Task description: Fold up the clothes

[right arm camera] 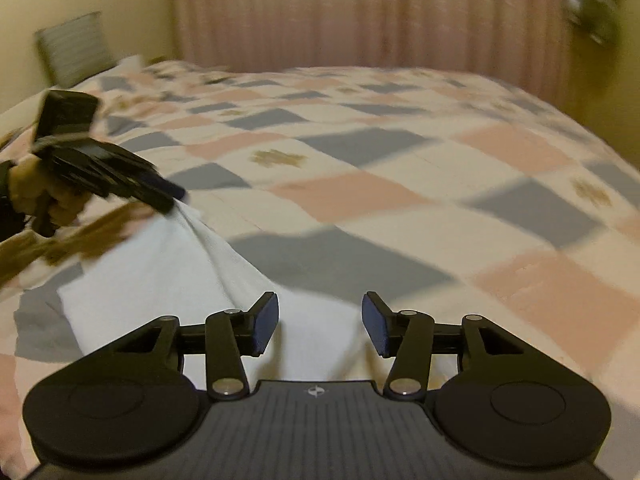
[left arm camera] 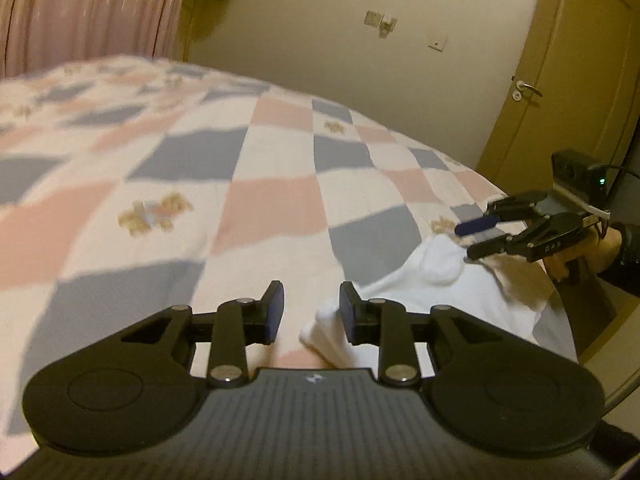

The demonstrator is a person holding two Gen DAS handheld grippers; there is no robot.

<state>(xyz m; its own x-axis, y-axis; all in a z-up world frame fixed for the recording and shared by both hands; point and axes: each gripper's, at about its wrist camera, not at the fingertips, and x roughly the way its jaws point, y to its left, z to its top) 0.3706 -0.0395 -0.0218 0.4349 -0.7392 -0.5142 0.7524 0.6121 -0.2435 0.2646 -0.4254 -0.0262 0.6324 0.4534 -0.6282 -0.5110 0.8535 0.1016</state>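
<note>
A white garment lay on the bed near its edge. The left gripper had its jaws parted, cloth just beside one pad. The right gripper hung above the garment, jaws wide and empty. Only the left view showed a door; only the right showed a pillow.

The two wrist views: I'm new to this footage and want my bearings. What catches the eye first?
The checked pink, grey and white bedspread fills both views. A white garment lies crumpled at its near edge, with the open right gripper directly over it. The left gripper, open in its own view, sits at the garment's bunched end.
</note>
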